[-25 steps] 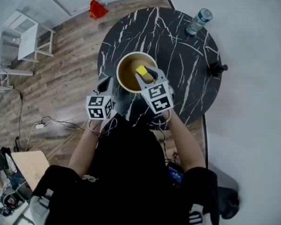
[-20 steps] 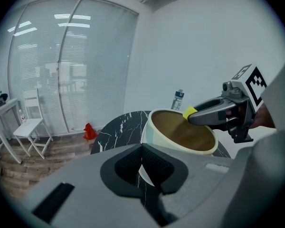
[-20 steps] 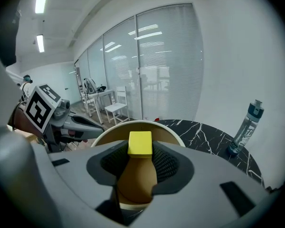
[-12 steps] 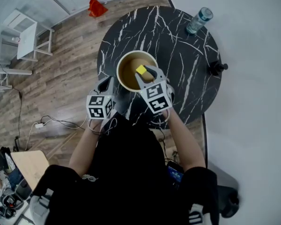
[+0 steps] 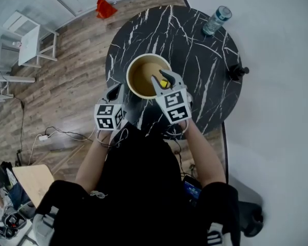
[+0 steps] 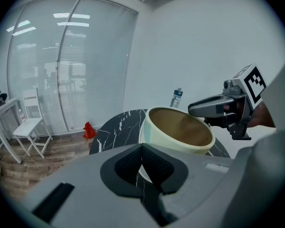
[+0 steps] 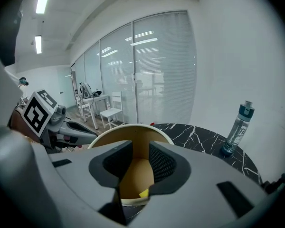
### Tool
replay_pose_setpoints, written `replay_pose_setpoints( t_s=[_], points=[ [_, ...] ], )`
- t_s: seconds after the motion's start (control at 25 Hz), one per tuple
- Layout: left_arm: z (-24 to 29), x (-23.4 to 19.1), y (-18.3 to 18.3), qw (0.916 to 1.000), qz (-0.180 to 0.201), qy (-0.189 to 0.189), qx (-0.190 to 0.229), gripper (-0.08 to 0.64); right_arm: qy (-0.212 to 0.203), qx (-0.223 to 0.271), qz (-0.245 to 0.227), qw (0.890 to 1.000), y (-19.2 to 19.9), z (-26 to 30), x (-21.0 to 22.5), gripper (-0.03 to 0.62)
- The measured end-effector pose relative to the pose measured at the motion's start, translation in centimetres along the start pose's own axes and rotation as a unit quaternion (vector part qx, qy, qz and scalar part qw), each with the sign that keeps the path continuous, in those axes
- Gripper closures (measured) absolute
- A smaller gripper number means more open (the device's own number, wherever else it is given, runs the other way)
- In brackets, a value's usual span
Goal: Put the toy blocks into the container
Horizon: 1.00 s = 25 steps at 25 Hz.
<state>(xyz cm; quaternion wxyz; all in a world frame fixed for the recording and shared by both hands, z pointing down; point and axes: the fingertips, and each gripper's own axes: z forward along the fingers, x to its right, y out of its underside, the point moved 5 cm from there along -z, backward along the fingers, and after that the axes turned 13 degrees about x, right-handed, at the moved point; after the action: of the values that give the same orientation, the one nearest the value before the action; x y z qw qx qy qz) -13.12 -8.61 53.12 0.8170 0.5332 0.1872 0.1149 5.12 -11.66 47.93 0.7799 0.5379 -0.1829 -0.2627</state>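
Observation:
A cream container (image 5: 146, 76) with a brown inside stands on the black marble table (image 5: 195, 55). My right gripper (image 5: 161, 81) hangs over its near right rim. Its jaws are closing with nothing between them. A small yellow block (image 5: 165, 84) lies inside the container below the fingertips; in the right gripper view the yellow block (image 7: 143, 193) shows past the right gripper (image 7: 135, 167), by the near wall of the container (image 7: 133, 137). My left gripper (image 5: 114, 92) stays shut and empty at the table's near left edge. In its own view the left gripper (image 6: 142, 167) faces the container (image 6: 178, 132).
A water bottle (image 5: 215, 20) stands at the table's far right. A small black object (image 5: 236, 74) sits at the right edge. On the wooden floor are a red thing (image 5: 105, 6) and a white chair (image 5: 28, 40). Cables (image 5: 56, 135) lie left of me.
The yellow block was up between the right jaws over the container; now it lies lower, inside it. The right jaws have narrowed and shifted slightly right. The left gripper has not moved.

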Motion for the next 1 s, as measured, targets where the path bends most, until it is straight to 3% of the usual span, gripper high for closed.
replay_pose_setpoints(
  t_s=[0.12, 0.2, 1.0],
  points=[
    [0.0, 0.2, 0.1, 1.0, 0.002, 0.001, -0.001, 0.561, 0.025, 0.022, -0.001, 0.999, -0.3, -0.9, 0.8, 0.576],
    [-0.1, 0.3, 0.1, 1.0, 0.004, 0.001, -0.002, 0.561, 0.039, 0.032, -0.006, 0.999, -0.5, -1.5, 1.1, 0.592],
    [-1.7, 3.5, 1.4, 0.9991, 0.029, 0.026, -0.016, 0.561, 0.103, 0.057, 0.025, 0.993, 1.2, -7.1, 2.8, 0.595]
  ],
)
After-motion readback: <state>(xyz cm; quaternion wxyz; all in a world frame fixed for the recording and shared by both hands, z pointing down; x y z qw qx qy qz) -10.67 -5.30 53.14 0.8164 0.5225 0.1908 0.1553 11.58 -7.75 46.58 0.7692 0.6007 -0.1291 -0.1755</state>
